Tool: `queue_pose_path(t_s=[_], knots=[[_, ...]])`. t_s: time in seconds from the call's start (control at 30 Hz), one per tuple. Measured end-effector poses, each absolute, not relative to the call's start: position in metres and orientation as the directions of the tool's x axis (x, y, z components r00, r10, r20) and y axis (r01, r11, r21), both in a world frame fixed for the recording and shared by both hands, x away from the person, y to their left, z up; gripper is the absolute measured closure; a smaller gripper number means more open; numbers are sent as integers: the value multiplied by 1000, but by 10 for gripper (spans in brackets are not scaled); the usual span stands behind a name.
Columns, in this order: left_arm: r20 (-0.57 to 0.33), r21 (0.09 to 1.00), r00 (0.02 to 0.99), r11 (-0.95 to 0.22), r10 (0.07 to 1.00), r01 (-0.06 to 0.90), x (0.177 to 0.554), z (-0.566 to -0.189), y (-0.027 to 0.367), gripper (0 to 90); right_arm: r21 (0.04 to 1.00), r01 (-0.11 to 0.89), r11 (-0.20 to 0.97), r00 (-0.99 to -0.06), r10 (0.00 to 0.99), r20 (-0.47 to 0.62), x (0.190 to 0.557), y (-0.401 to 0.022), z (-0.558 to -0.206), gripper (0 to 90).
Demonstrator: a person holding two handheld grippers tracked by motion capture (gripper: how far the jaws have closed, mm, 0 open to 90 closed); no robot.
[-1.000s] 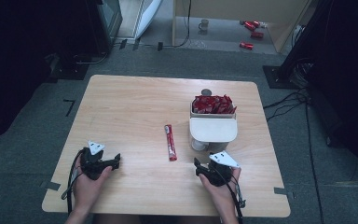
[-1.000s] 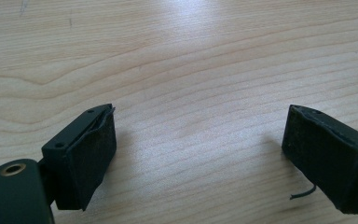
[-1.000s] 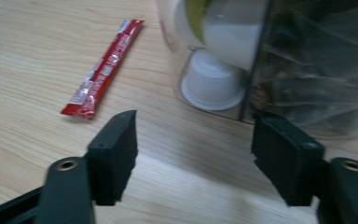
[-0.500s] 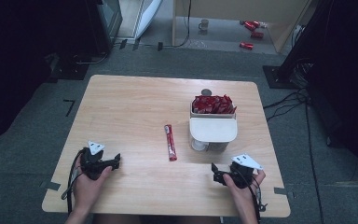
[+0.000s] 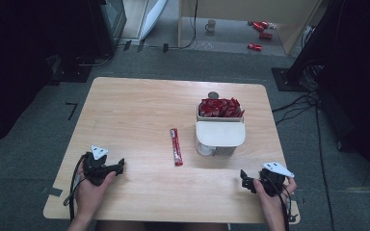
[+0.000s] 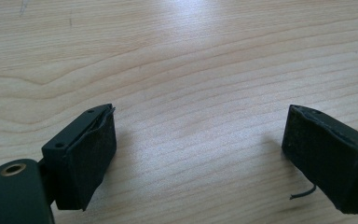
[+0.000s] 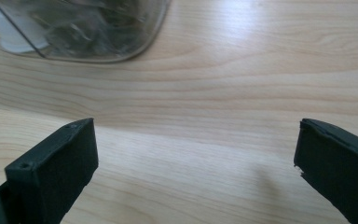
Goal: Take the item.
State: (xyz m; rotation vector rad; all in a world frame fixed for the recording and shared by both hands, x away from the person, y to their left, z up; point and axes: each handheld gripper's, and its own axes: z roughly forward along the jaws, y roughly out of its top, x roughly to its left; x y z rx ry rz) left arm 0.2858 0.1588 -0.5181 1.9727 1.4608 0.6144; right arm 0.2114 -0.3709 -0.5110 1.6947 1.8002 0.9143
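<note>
Your left gripper [image 5: 118, 167] and right gripper [image 5: 244, 179] rest low on the bench [image 5: 135, 110] — jaws wide apart, holding nothing; the red sachet [image 5: 176, 147] lies mid-bench beside the white container [image 5: 220, 137].

Tabletop [image 5: 139, 110]: pale wood, rounded corners.
Red stick packet [image 5: 176, 147]: lies flat near the middle.
White container [image 5: 220, 130]: right of it, heaped with red packets (back compartment).
</note>
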Motion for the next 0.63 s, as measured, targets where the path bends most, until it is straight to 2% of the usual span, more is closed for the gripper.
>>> queue_pose_path(t_s=[0.3, 0.63], knots=[[13, 702, 287, -213, 958, 680, 286, -518, 159, 105, 701, 711, 54, -104, 994, 29, 218, -377, -525, 0], [12, 702, 288, -213, 958, 679, 285, -518, 159, 105, 710, 702, 61, -113, 993, 26, 219, -377, -527, 0]])
